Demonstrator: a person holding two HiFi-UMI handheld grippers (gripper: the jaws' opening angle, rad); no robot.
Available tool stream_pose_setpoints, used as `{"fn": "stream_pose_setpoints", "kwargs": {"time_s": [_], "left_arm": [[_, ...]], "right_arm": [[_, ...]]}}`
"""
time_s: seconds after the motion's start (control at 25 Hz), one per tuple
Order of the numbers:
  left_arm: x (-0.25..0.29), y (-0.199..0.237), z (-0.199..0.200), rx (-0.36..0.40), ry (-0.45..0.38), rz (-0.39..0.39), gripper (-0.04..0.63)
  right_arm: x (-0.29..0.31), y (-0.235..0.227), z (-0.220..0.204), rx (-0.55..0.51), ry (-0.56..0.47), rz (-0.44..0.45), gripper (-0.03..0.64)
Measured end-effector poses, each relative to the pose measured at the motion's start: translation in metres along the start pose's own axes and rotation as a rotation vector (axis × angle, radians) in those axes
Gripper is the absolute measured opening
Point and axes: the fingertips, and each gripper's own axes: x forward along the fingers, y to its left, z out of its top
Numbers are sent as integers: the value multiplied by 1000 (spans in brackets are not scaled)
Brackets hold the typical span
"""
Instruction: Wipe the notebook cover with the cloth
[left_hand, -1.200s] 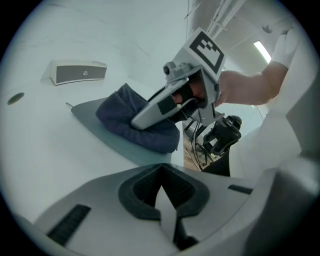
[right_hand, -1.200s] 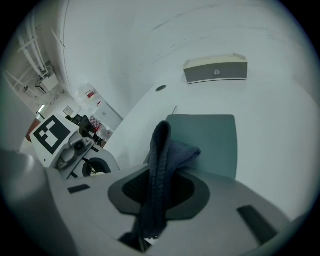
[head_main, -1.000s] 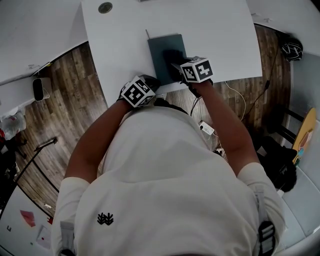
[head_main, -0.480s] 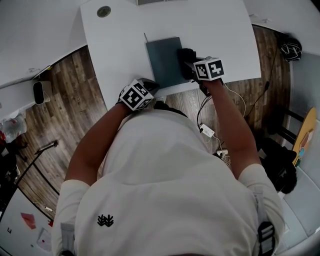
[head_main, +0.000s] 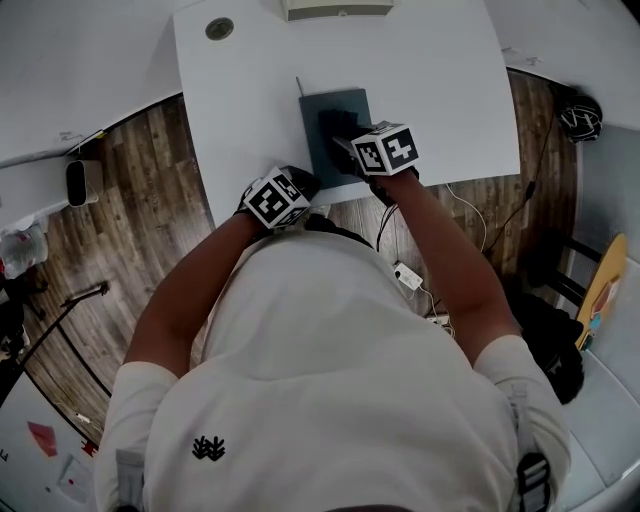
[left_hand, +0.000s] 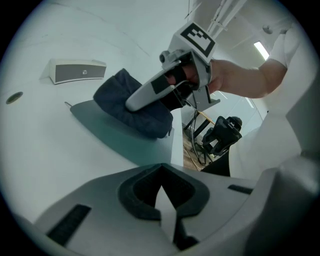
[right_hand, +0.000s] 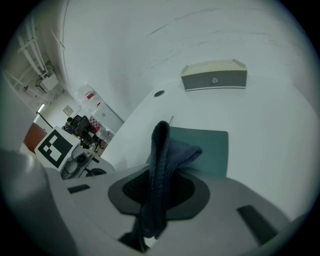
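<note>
A dark teal notebook (head_main: 325, 155) lies flat near the front edge of the white table (head_main: 430, 70). My right gripper (head_main: 347, 140) is over the notebook's middle, shut on a dark blue cloth (head_main: 334, 122) that rests on the cover. In the right gripper view the cloth (right_hand: 160, 160) stands pinched between the jaws, with the notebook (right_hand: 212, 145) beyond it. My left gripper (head_main: 300, 181) sits at the table's front edge by the notebook's near left corner. Its jaws (left_hand: 162, 200) look shut with nothing between them. From there I see the cloth (left_hand: 132, 102) pressed on the notebook (left_hand: 127, 140).
A white box with a grey front (head_main: 337, 9) stands at the table's back edge. A round grommet (head_main: 219, 28) sits at the back left. A thin pen (head_main: 298, 86) pokes out by the notebook's far left corner. Cables (head_main: 410, 270) lie on the wood floor beneath.
My right gripper swept the cloth out to the notebook's right edge, then back left onto the middle of the cover. The left gripper stayed by the near left corner.
</note>
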Motion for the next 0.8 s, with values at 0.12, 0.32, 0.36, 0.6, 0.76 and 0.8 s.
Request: {"fn": "stream_pose_setpoints", "kwargs": {"time_s": [0.12,0.32,0.36,0.6,0.76,0.8], "left_arm": [[-1,1,0,4,3,1,5],[1,2,0,11,-5,9,5],[1,2,0,11,-4,10,5],[1,0,-1,18,-6,13,5],[1,1,-1,16,-6,12,5],[1,2,-1,15,-6,11,5]], "right_arm": [[20,17,11,-25,19,25,63],[37,21,19,-29,40,30,63],[37,19,18,-26,41,27,63],[23,-8,8,22,36,-5,63],[14,-30,5,60,24,-30,63],[11,-35,4,67,21,-36,63]]}}
